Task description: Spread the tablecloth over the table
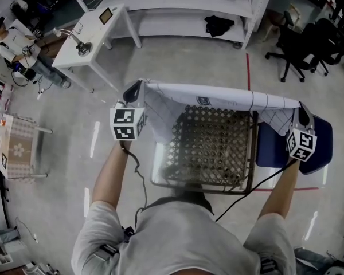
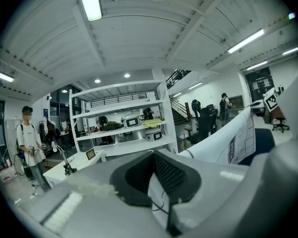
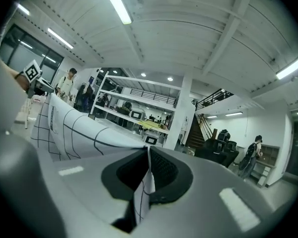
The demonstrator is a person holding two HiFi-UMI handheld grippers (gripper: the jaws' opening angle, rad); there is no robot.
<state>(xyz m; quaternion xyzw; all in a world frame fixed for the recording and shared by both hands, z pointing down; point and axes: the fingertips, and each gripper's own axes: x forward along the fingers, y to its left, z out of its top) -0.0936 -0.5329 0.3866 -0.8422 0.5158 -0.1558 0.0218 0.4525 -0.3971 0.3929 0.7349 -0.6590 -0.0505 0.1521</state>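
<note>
The white tablecloth (image 1: 218,99) with dark grid lines hangs stretched between my two grippers, above the far edge of a woven rattan table (image 1: 209,148). My left gripper (image 1: 141,85) is shut on the cloth's left corner. In the left gripper view the left gripper (image 2: 153,155) pinches the cloth (image 2: 158,202), which runs off to the right (image 2: 228,143). My right gripper (image 1: 301,105) is shut on the right corner. In the right gripper view the right gripper (image 3: 148,150) clamps a strip of cloth (image 3: 143,195), and the sheet stretches away to the left (image 3: 74,128). Most of the tabletop lies bare.
A blue seat (image 1: 321,148) stands right of the table. Behind are a white desk (image 1: 97,30), white shelving (image 1: 178,4) and black office chairs (image 1: 301,44). A person (image 1: 14,44) stands far left, near a small patterned table (image 1: 17,148). Red tape (image 1: 247,70) marks the floor.
</note>
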